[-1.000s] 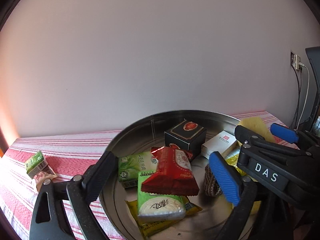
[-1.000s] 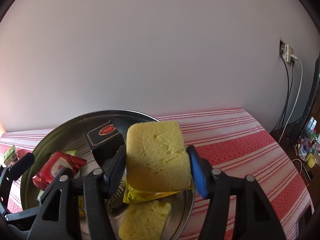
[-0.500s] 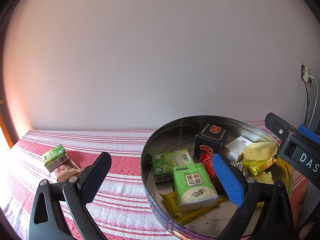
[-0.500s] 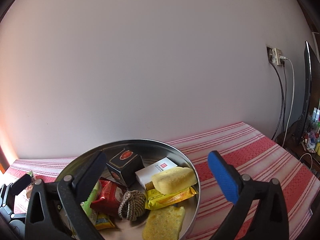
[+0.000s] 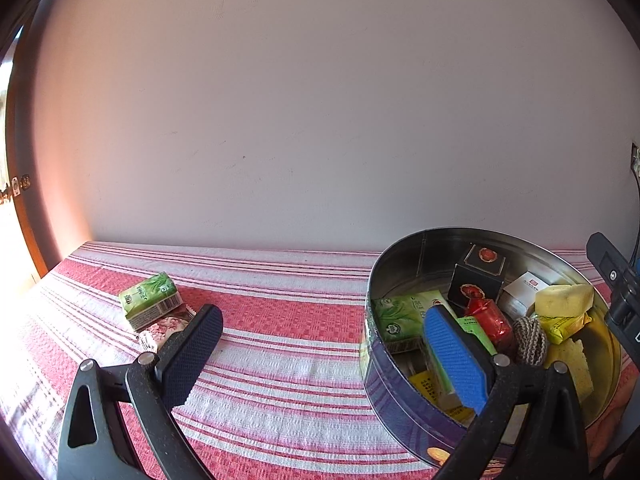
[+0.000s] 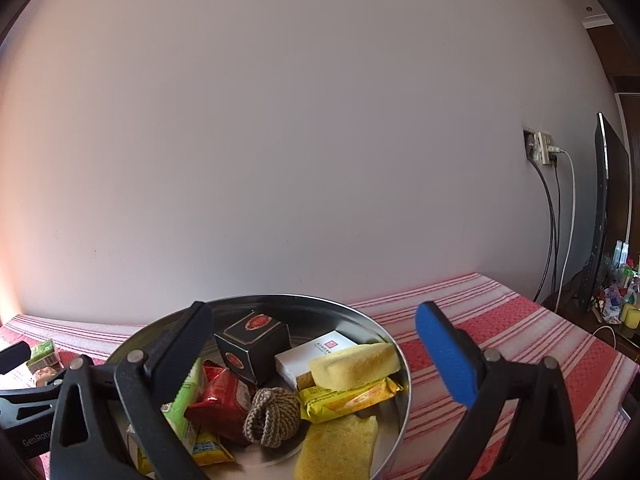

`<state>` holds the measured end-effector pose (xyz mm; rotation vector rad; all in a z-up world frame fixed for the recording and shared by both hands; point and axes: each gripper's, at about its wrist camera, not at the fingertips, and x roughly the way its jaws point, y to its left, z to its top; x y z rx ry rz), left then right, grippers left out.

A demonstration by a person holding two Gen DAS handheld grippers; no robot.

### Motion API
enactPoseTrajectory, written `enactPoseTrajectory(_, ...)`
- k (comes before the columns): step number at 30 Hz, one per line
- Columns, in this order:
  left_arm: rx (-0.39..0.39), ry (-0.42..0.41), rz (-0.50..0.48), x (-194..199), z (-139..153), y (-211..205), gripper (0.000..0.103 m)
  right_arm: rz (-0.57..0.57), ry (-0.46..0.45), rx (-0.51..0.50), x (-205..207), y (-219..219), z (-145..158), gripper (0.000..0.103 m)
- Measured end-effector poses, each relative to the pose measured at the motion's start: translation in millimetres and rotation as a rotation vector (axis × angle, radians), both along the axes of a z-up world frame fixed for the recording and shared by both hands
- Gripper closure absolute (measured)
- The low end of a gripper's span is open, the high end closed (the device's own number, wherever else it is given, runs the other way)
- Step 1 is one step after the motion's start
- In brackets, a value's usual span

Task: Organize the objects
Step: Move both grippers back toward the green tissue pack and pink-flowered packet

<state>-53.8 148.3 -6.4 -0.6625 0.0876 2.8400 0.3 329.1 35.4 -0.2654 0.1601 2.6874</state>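
While the left gripper (image 5: 320,356) hangs above the red-and-white striped cloth (image 5: 280,320) with its jaws spread wide and nothing between them, its wrist view shows a green rectangular snack packet (image 5: 149,295) lying on the cloth just beyond its black finger, touching a small pinkish wrapped packet (image 5: 162,328). Behind its blue finger sits the round metal tin (image 5: 400,392), filled with a green pouch (image 5: 400,314), a black cube box with a red emblem (image 5: 478,276), a red foil packet (image 5: 490,322), a brown knotted rope ball (image 5: 530,340), a white flat box (image 5: 524,292) and a yellow sponge block (image 5: 564,300)

From the right wrist view, the right gripper (image 6: 314,354) also stands wide apart and empty, poised over the tin (image 6: 396,360). Between and below its fingers lie the black cube box (image 6: 252,344), white box (image 6: 316,356), sponge block (image 6: 356,364) resting on a yellow wrapper (image 6: 348,396), rope ball (image 6: 272,416), red packet (image 6: 220,404) and a second yellow sponge slab (image 6: 336,448) nearest the tool. Striped cloth (image 6: 520,340) stretches to its right
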Motion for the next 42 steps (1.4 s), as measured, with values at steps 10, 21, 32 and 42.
enactPoseTrajectory(10, -0.028, 0.004, 0.02, 0, -8, -12, 0.001, -0.05, -0.001, 0.021, 5, -4, -2, 0.0)
enactPoseTrajectory(21, 0.009, -0.023, 0.032, -3, -9, -37, 0.001, -0.081, -0.017, -0.008, 17, -21, -4, 0.0)
enactPoseTrajectory(32, 0.028, -0.045, 0.066, -8, -10, -71, 0.001, -0.053, -0.03, -0.015, 21, -55, -4, 0.0)
enactPoseTrajectory(42, 0.04, -0.064, 0.104, -17, -11, -111, 0.001, -0.007, -0.05, 0.001, 9, -99, -6, 0.0)
